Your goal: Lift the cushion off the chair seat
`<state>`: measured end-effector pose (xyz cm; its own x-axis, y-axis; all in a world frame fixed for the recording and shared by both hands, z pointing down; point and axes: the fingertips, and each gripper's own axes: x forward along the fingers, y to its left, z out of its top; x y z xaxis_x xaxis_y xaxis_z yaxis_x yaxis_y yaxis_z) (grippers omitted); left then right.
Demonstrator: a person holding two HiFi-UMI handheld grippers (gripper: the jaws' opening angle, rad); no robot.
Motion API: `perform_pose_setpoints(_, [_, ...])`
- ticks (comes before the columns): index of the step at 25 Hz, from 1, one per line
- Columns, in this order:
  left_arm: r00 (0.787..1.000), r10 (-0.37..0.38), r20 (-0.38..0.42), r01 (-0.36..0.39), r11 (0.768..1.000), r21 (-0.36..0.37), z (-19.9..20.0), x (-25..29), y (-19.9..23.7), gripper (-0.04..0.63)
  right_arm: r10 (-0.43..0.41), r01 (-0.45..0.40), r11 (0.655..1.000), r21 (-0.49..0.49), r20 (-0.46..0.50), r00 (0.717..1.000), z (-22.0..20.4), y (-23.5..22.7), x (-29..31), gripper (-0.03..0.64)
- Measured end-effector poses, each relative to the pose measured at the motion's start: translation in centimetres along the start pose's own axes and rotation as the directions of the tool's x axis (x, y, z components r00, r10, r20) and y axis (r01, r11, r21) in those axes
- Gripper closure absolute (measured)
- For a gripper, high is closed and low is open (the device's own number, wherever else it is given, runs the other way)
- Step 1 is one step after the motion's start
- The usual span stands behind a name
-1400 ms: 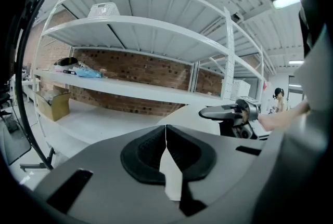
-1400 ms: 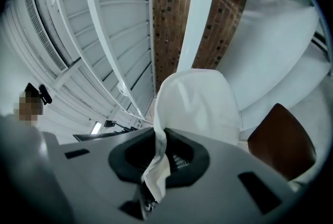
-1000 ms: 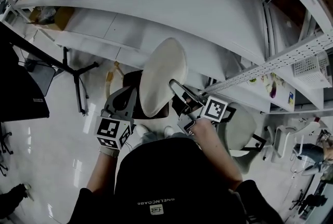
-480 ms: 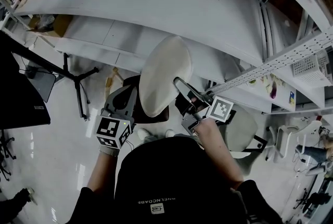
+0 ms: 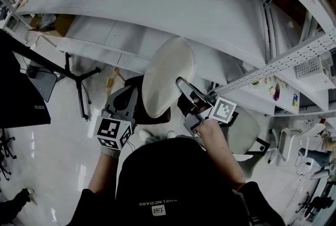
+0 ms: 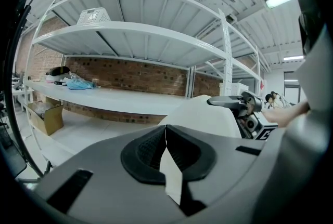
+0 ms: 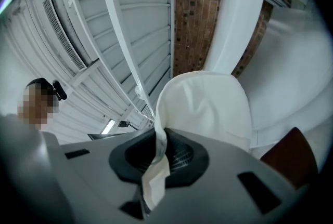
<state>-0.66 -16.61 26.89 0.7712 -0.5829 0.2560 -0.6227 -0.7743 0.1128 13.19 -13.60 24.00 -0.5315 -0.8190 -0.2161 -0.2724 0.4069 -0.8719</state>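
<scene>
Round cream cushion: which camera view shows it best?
Head view: nearly the whole round cream cushion shows, tilted up between the left gripper and right gripper. Right gripper view shows most of one face, edge pinched in the jaws. Left gripper view shows only a bulge and a pinched strip.

The round cream cloth cushion [image 5: 168, 77] looks matt and soft, and its pinched edge is creased. The left gripper [image 6: 166, 149] and right gripper [image 7: 157, 154] have smooth, matt grey plastic shells with black ribbed rubbery pads [image 7: 180, 154]. The white painted metal shelving [image 5: 184, 4] is smooth with a faint sheen. The red-brown brick wall [image 6: 130, 73] is rough. The pale floor [image 5: 47, 157] is glossy and mirrors light. The brown cardboard box [image 6: 46, 116] is dull.
</scene>
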Motion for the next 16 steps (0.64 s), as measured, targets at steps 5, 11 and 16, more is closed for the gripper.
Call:
perform_pose_setpoints(5, [1.000,0.005,-0.004,-0.005,1.000,0.000,-0.2,-0.1,-0.3,0.581,0.001,-0.001,1.000,-0.002,0.001,1.000,0.2,0.0,-0.4,0.580])
perform_pose_setpoints(11, [1.000,0.008,0.004,-0.008,1.000,-0.002,-0.3,-0.2,-0.8,0.581,-0.006,0.006,1.000,0.000,0.000,1.000,0.2,-0.1,-1.1,0.580])
perform_pose_setpoints(16, [1.000,0.005,0.005,-0.005,1.000,-0.005,-0.2,-0.1,-1.4,0.581,-0.006,0.006,1.000,-0.001,0.001,1.000,0.6,0.0,-1.7,0.580])
